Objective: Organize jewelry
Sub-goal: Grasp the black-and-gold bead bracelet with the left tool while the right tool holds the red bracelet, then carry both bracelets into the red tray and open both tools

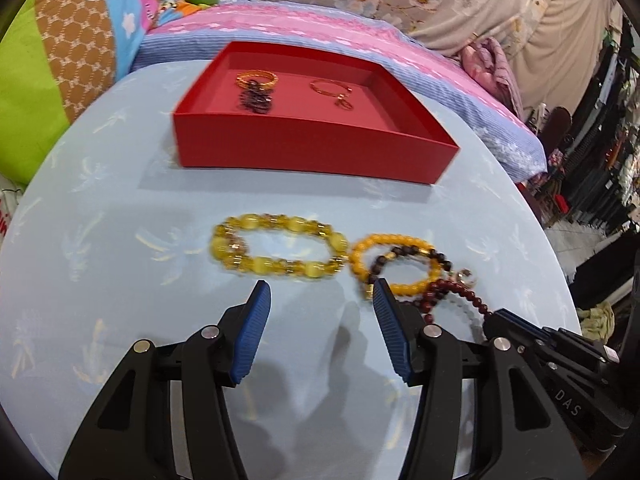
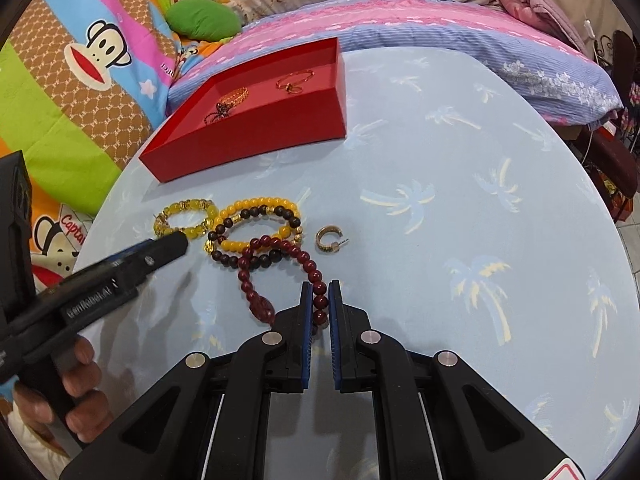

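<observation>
A red box (image 1: 308, 148) (image 2: 256, 136) stands at the table's far side with a gold bracelet (image 1: 256, 78), a dark bead string (image 1: 256, 98) and a thin ring bracelet (image 1: 330, 90) inside. On the table lie a yellow glass-bead bracelet (image 1: 280, 252) (image 2: 186, 216), an orange bead bracelet (image 1: 394, 264) (image 2: 256, 220), a dark bead bracelet (image 2: 256, 240), a red bead bracelet (image 2: 280, 276) and a hoop earring (image 2: 329, 239). My left gripper (image 1: 320, 292) is open just short of the yellow bracelet. My right gripper (image 2: 321, 286) is shut on the red bead bracelet.
The round table (image 2: 460, 200) has a light blue palm-print cloth. A bed with pink and blue covers (image 1: 320, 24) and cartoon pillows (image 2: 80, 60) lies behind it. Clutter and dark furniture (image 1: 592, 152) stand to the right.
</observation>
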Demonstrator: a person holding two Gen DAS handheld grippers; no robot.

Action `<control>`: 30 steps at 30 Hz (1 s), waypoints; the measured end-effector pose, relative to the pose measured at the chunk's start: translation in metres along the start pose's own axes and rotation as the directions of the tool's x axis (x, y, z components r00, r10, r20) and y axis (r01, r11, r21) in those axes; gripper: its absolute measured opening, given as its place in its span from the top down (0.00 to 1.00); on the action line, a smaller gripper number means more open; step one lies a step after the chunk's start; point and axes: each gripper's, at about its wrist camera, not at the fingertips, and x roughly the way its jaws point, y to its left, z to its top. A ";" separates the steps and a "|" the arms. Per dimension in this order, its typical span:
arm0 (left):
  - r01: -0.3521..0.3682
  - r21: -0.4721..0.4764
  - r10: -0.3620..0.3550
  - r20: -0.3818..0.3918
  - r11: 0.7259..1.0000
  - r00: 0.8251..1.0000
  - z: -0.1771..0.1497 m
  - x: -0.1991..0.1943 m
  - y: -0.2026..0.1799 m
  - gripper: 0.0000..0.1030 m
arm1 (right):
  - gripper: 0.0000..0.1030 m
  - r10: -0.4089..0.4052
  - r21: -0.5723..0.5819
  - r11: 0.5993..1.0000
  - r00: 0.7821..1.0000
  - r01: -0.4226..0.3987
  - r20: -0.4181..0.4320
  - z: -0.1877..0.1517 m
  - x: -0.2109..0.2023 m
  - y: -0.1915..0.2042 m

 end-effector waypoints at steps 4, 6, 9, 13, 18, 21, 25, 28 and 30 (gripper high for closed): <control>0.008 0.014 -0.008 -0.029 1.000 1.000 0.001 0.014 -0.014 0.56 | 0.93 -0.003 -0.006 1.000 1.000 0.003 0.010 0.000 -0.001 0.003; -0.003 0.027 0.003 -0.023 1.000 1.000 0.002 0.017 -0.020 0.58 | 0.93 -0.007 -0.008 1.000 1.000 0.008 0.010 -0.001 0.001 0.004; 0.009 0.031 -0.008 -0.030 0.999 1.000 0.003 0.020 -0.023 0.70 | 0.93 0.001 -0.001 1.000 1.000 -0.001 0.001 -0.002 0.004 0.003; 0.026 0.047 -0.024 -0.036 0.999 0.999 0.001 0.022 -0.027 0.85 | 0.93 0.008 0.003 1.000 1.000 -0.008 -0.004 -0.002 0.006 0.003; 0.032 0.047 -0.030 -0.030 0.998 0.999 0.001 0.020 -0.026 0.92 | 0.93 0.009 0.011 1.000 1.000 -0.009 -0.003 -0.002 0.005 0.002; 0.038 0.033 -0.037 -0.028 0.999 0.999 0.002 0.015 -0.024 0.92 | 0.93 0.019 0.018 1.000 1.000 -0.019 0.006 0.000 0.001 0.002; 0.045 0.029 -0.044 -0.011 0.999 0.999 0.003 0.002 -0.020 0.92 | 0.93 0.028 0.012 1.000 0.999 -0.028 0.035 0.007 -0.010 0.006; 0.047 0.032 -0.047 0.006 0.998 0.999 0.007 -0.010 -0.018 0.92 | 0.93 0.033 0.004 0.999 0.998 -0.033 0.061 0.013 -0.018 0.010; 0.052 0.033 -0.052 0.017 0.998 0.998 0.009 -0.017 -0.017 0.92 | 0.93 0.038 -0.004 0.999 0.996 -0.038 0.077 0.019 -0.023 0.013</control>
